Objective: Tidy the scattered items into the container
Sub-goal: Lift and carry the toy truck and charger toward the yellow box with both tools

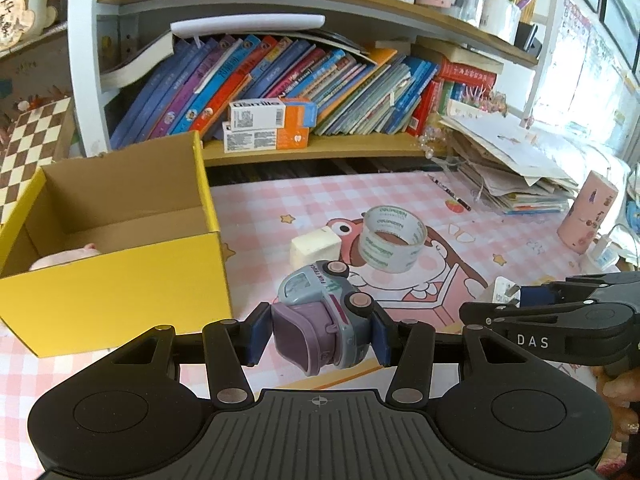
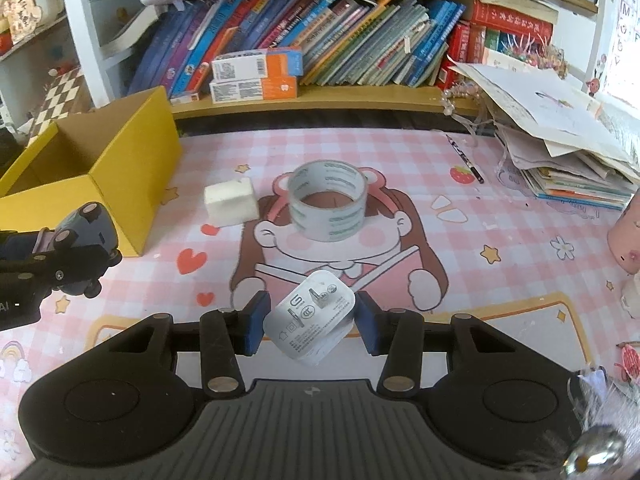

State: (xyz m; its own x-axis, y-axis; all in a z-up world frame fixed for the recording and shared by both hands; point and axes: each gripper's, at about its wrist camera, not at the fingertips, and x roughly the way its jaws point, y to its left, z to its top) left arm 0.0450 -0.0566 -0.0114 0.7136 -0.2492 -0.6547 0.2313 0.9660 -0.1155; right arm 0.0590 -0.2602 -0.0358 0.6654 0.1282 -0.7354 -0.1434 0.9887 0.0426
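The right tongs held a white charger tilted between their blue pads, its printed face turned up, above the pink checked tabletop. Straight ahead of the tongs stood a roll of clear tape on its edge rim, and ahead to the left, just beside the roll, lay a white foam block. Farther left sat the open yellow box. At the far left edge the left tongs gripped a grey toy car, close to the box's near corner. Beyond the tape, books leaned along a wooden shelf.
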